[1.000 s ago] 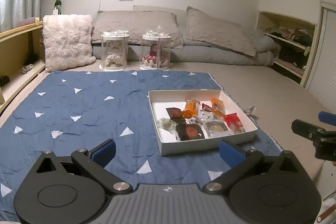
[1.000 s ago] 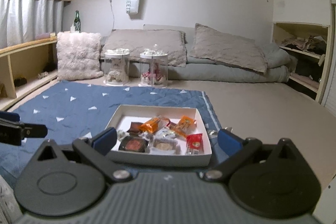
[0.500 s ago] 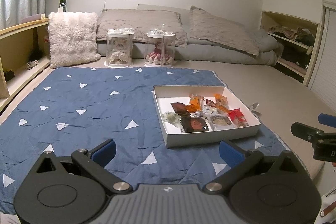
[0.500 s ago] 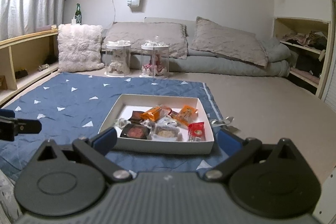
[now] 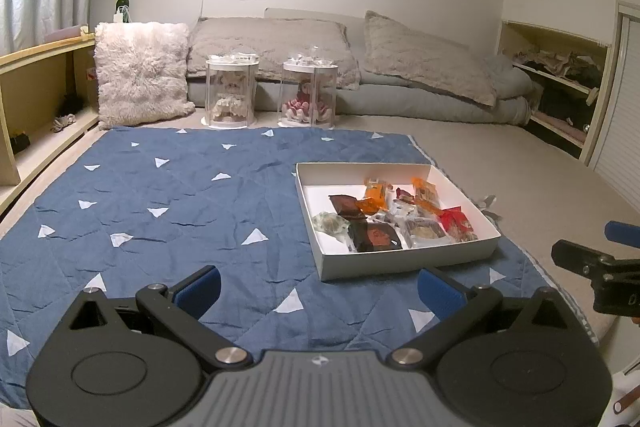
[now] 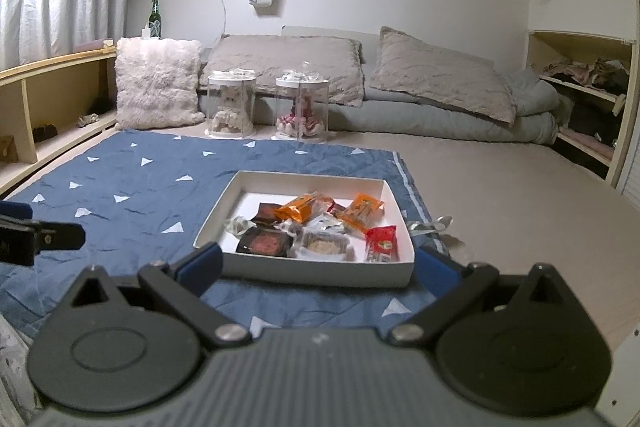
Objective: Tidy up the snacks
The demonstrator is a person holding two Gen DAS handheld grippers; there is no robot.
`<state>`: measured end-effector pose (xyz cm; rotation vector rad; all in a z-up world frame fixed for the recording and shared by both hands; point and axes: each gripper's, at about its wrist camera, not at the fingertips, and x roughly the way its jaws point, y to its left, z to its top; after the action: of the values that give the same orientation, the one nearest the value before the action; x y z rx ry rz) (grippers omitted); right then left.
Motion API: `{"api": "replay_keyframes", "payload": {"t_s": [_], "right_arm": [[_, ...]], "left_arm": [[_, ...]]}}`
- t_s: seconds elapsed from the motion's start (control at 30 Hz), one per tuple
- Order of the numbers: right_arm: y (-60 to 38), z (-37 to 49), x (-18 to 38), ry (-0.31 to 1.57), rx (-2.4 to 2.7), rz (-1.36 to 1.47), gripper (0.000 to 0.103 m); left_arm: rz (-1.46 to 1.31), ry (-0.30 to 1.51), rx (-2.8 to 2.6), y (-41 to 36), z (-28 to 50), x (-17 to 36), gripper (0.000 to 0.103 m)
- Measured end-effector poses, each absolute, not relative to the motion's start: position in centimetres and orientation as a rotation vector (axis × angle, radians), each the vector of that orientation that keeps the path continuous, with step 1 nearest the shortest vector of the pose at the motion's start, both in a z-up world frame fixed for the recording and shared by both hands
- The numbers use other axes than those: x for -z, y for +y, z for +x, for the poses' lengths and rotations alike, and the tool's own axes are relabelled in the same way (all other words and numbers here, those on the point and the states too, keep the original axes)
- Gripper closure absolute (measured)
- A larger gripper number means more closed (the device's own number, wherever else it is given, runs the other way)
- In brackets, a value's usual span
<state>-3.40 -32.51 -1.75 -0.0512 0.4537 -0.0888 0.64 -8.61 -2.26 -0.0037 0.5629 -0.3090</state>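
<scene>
A shallow white box (image 5: 408,261) (image 6: 320,271) lies on the right part of a blue mat. Several wrapped snacks fill it: orange packets (image 6: 305,207), a red packet (image 6: 382,242), and a dark brown packet (image 5: 374,237). My left gripper (image 5: 318,287) hovers open over the mat, short of the box's near-left corner, with nothing between its blue-padded fingers. My right gripper (image 6: 318,265) is open too, level with the box's near wall, and holds nothing. Each gripper shows at the edge of the other's view.
The blue mat with white triangles (image 5: 168,195) covers the floor. Two clear cylinder cases with dolls (image 5: 230,95) (image 5: 309,95) stand at its far edge. Cushions and a fluffy pillow (image 5: 140,71) lie behind. Wooden shelves run along the left wall (image 5: 36,83) and right wall (image 5: 560,95).
Both cameras have risen and pulled back slightly, so the box sits lower and farther in view. Both grippers stay open and the snacks have not moved.
</scene>
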Motion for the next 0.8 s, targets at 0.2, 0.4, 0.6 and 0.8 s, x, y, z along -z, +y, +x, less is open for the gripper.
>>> {"api": "replay_keyframes", "payload": {"t_s": [0.2, 0.4, 0.6, 0.8], "right_arm": [[-32.57, -3.22, 1.69, 0.455, 0.083, -0.059, 0.001], [-32.56, -3.15, 1.63, 0.453, 0.083, -0.062, 0.001], [-32.51, -3.18, 1.65, 0.452, 0.081, -0.064, 0.001], [-32.49, -3.15, 1.68, 0.454, 0.081, -0.065, 0.001]], "left_arm": [[-0.006, 0.562, 0.311, -8.55, 0.72, 2.14, 0.000], [-0.002, 0.557, 0.311, -8.59, 0.77, 1.80, 0.000], [-0.002, 0.557, 0.308, -8.67, 0.58, 1.71, 0.000], [0.000, 0.557, 0.308, -8.64, 0.49, 1.70, 0.000]]}}
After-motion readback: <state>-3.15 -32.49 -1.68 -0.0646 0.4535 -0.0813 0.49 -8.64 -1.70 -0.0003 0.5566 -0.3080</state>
